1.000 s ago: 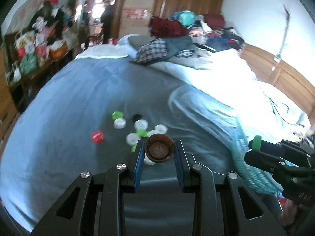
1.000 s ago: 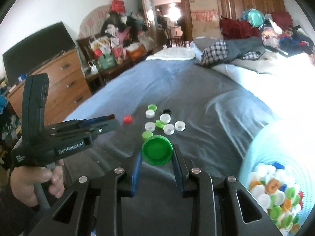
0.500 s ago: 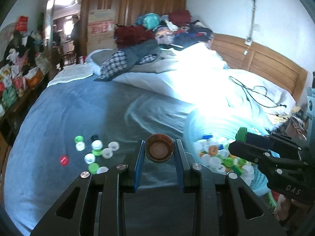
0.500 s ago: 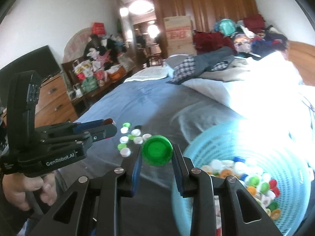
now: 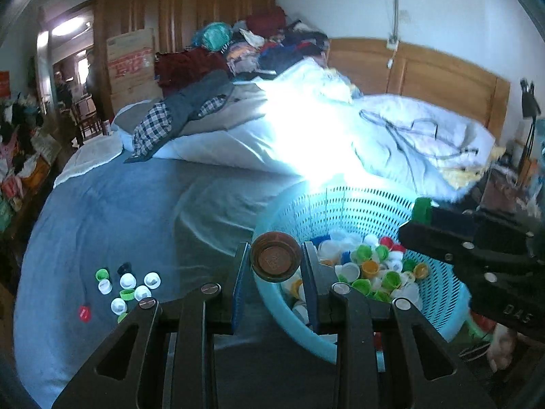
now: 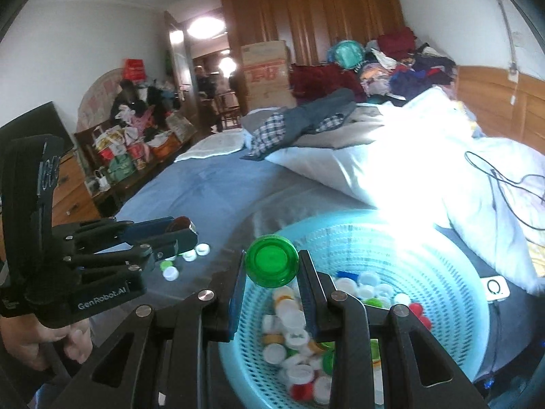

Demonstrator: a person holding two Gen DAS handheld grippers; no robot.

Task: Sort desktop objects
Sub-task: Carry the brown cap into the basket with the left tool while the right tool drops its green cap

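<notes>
My left gripper (image 5: 275, 261) is shut on a brown bottle cap (image 5: 275, 261), held over the near left rim of a light blue perforated basket (image 5: 361, 204) with several coloured caps inside. My right gripper (image 6: 271, 266) is shut on a green bottle cap (image 6: 271, 261), held above the same basket (image 6: 442, 272). The right gripper shows in the left wrist view (image 5: 422, 214), the left gripper in the right wrist view (image 6: 180, 230). Several loose caps (image 5: 127, 284) lie on the blue bedsheet, left of the basket.
The blue bedsheet (image 5: 119, 211) covers the bed. A white quilt (image 5: 306, 136) with a black cable (image 6: 504, 177) lies behind the basket. Clothes (image 5: 190, 109) are piled at the far end. A wooden headboard (image 5: 425, 78) stands at right, a cluttered dresser (image 6: 129, 150) at left.
Both grippers have swung right, from over the loose caps to over the basket, each still holding its cap. The basket now fills the lower right of both views.
</notes>
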